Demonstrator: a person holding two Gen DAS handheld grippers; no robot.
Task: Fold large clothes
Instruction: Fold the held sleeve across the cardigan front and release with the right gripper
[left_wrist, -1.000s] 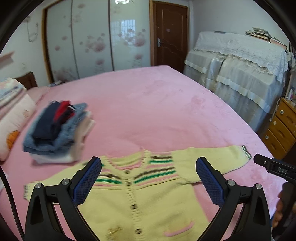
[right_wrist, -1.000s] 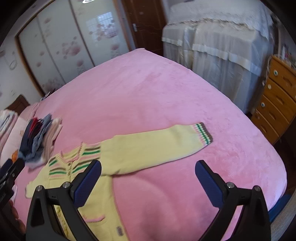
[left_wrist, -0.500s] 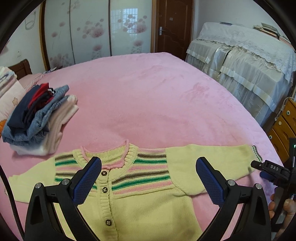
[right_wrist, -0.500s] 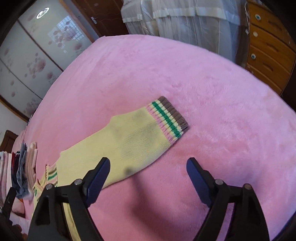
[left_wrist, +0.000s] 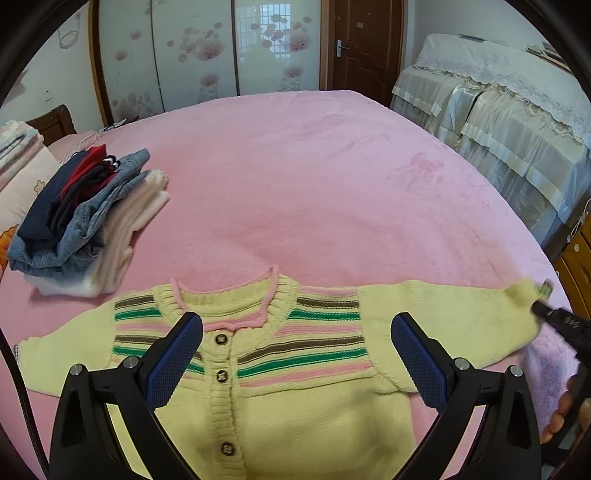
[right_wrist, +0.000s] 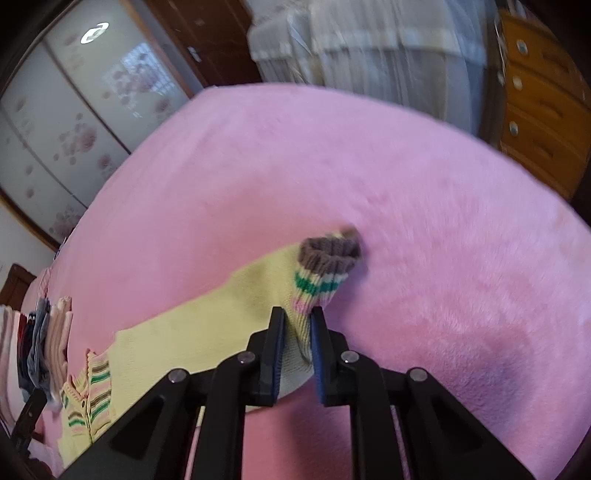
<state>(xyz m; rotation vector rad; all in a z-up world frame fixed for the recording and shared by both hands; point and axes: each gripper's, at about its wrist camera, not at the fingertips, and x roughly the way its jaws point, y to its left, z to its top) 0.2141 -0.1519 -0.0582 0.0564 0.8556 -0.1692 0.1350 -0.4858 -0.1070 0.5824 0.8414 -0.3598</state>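
A yellow knit cardigan (left_wrist: 295, 406) with pink, green and brown stripes lies face up on the pink bed (left_wrist: 314, 177), both sleeves spread out. My left gripper (left_wrist: 295, 343) is open and hovers over its chest, below the collar. My right gripper (right_wrist: 298, 321) is shut on the sleeve cuff (right_wrist: 325, 273), which is bunched and lifted slightly off the bed. In the left wrist view the right gripper (left_wrist: 543, 310) shows at the far end of that sleeve (left_wrist: 443, 314).
A stack of folded clothes (left_wrist: 85, 218) sits on the bed at the left, next to pillows (left_wrist: 18, 162). A cloth-covered piece of furniture (left_wrist: 517, 122) and a wooden dresser (right_wrist: 543, 103) stand beyond the bed's right edge. Wardrobe doors (left_wrist: 203, 55) stand at the back.
My right gripper moved down onto the sleeve cuff and shut on it, bunching it up. My left gripper moved closer over the cardigan's chest and stays open.
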